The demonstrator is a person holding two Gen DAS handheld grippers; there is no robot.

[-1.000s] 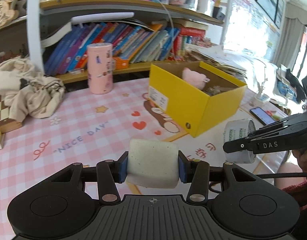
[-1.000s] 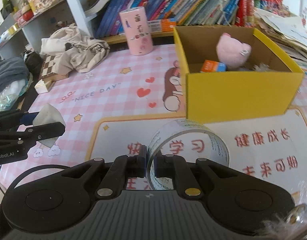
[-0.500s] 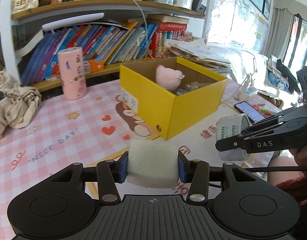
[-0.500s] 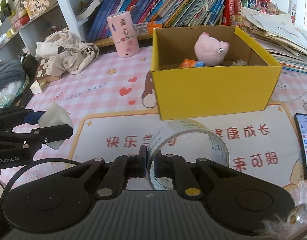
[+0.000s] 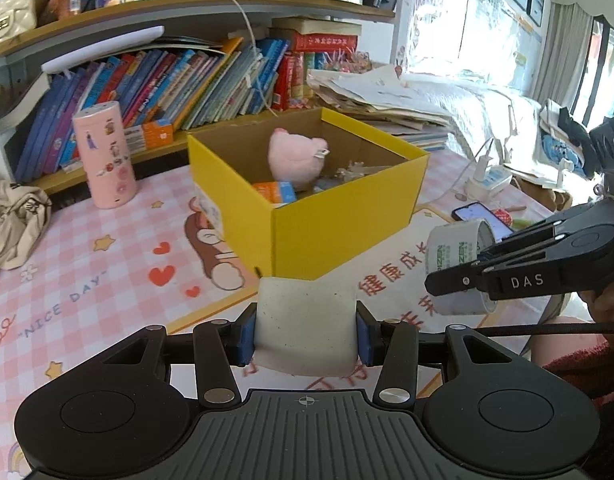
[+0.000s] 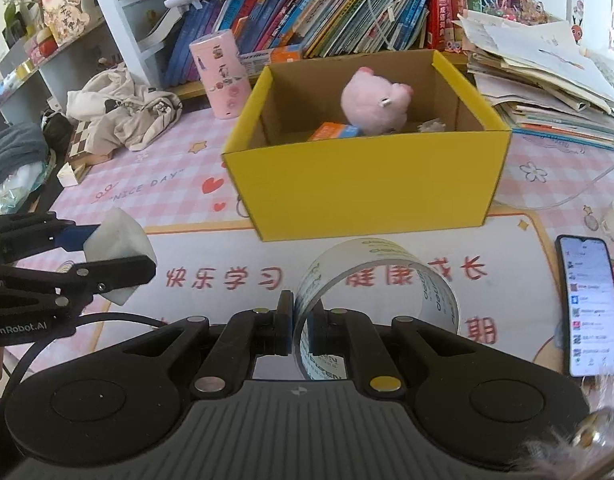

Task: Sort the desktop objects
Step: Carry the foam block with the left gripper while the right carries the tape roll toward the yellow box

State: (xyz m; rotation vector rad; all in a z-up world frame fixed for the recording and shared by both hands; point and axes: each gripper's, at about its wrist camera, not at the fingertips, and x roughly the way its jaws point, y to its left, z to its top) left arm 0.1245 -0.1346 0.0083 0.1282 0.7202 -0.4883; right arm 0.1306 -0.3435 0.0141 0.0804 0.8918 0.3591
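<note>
Both tools grip loads, left tool (image 5: 305, 326) sponge (image 5: 305, 326), right tool (image 6: 301, 328) tape roll (image 6: 377, 280), short of yellow box (image 6: 367, 184) rim.

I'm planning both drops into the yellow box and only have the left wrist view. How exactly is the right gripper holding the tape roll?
Observer: The right gripper is shut on the wall of the tape roll, one finger inside the ring, one outside.
Operator: Anything lying to its right?
Observer: A phone lies flat on the mat, screen lit, apart from the roll.
Operator: How does the box sit from that side?
Observer: The yellow box turns a long wall squarely toward that gripper, not a corner.
</note>
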